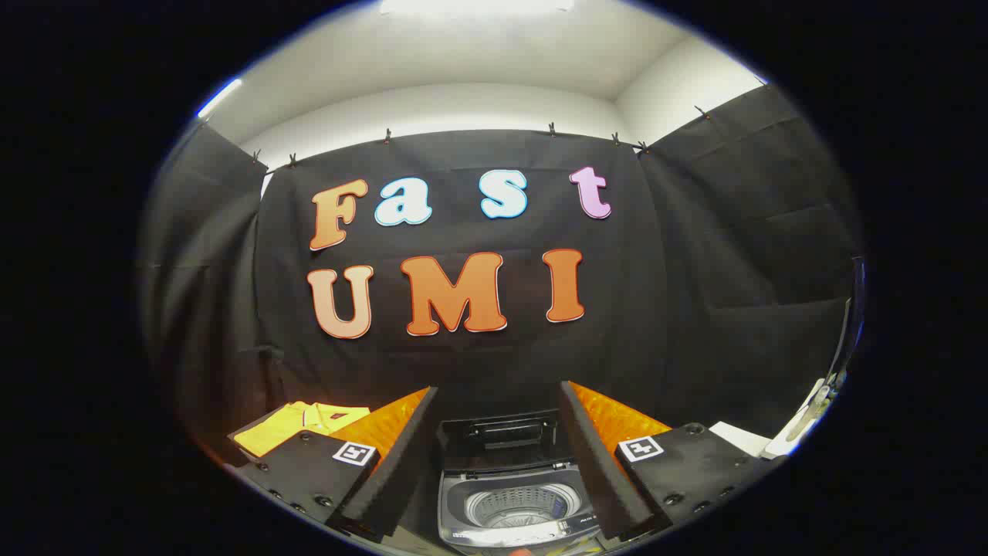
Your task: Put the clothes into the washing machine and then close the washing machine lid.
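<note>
Gripper view: fingers (500, 455) spread wide, gripping nothing; open washing machine (511, 506) between them, yellow shirt (297, 425) beyond left finger

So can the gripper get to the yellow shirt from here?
Probably yes. The folded yellow shirt lies off beside one finger of the open gripper, which is empty. Nothing covers it. The grey washing machine, lid up, sits between the fingers.

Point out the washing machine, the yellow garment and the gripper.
washing machine (509, 506): gripper view, on its open drum.
yellow garment (289, 425): gripper view, on its folded front.
gripper (498, 463): gripper view, midway between its open fingers.
</note>
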